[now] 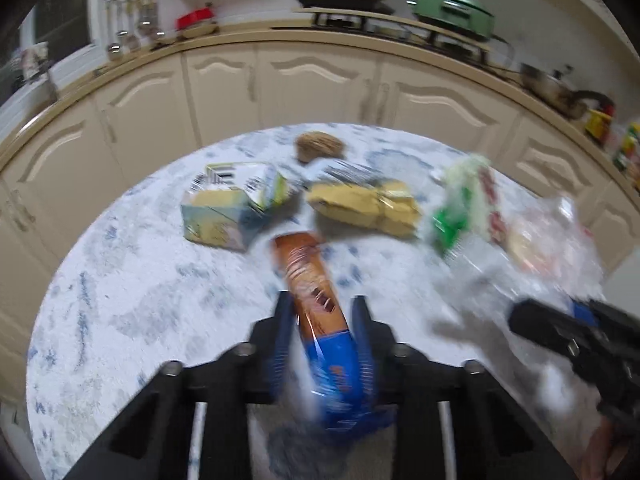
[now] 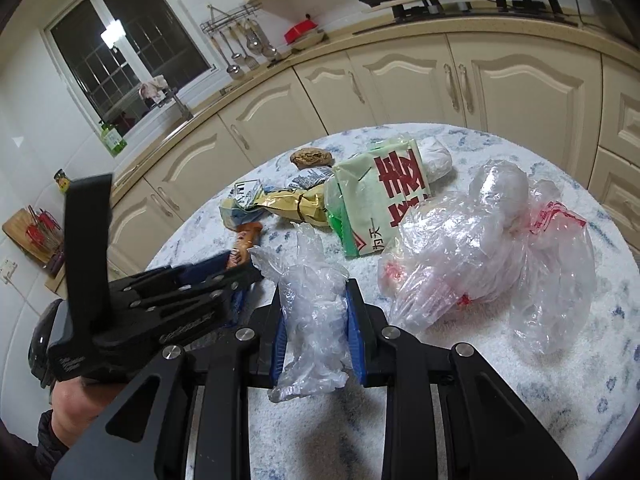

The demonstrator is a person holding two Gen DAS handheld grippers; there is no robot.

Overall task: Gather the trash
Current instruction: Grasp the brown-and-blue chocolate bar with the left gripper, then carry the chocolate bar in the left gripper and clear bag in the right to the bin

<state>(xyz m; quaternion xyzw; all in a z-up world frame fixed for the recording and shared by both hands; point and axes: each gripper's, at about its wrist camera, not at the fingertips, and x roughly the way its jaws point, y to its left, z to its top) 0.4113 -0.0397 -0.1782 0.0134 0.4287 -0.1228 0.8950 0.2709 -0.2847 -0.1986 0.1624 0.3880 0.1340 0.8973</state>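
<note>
Left gripper [image 1: 322, 320]: pressed on a long biscuit wrapper [image 1: 310, 280], brown at the far end and blue at the near end. The wrapper runs forward along the fingers, so its long axis points away from the hand, toward the pile.

Right gripper [image 2: 316, 312]: pinching a crumpled piece of clear plastic film [image 2: 312, 320] between its blue pads [image 2: 354, 320]. The film stands up between the fingers and hangs out below them.

Table [image 2: 560, 380]: round, with a white and blue cloth. Both grippers are over its near side, the left one just beside the right one.

Trash still lying there: a big clear bag with red print [image 2: 480, 256], a green and white packet [image 2: 380, 204], a yellow wrapper [image 1: 364, 204], a small torn carton [image 1: 228, 208] and a brown round thing [image 1: 320, 146] at the far edge (I cannot tell what it is).

Which way it lies: the big clear bag is just ahead and to the right of the right gripper — this hand is the nearer one. The carton and the yellow wrapper lie ahead of the left gripper, past the tip of the biscuit wrapper.

Bin: no bin or trash bag opening is in view.

Judgement: both hands are full, so each must probably drop its piece somewhere before it takes another — the task looks about at the beginning.

Blur: the left view is blurred, so small details there are uncertain.
</note>
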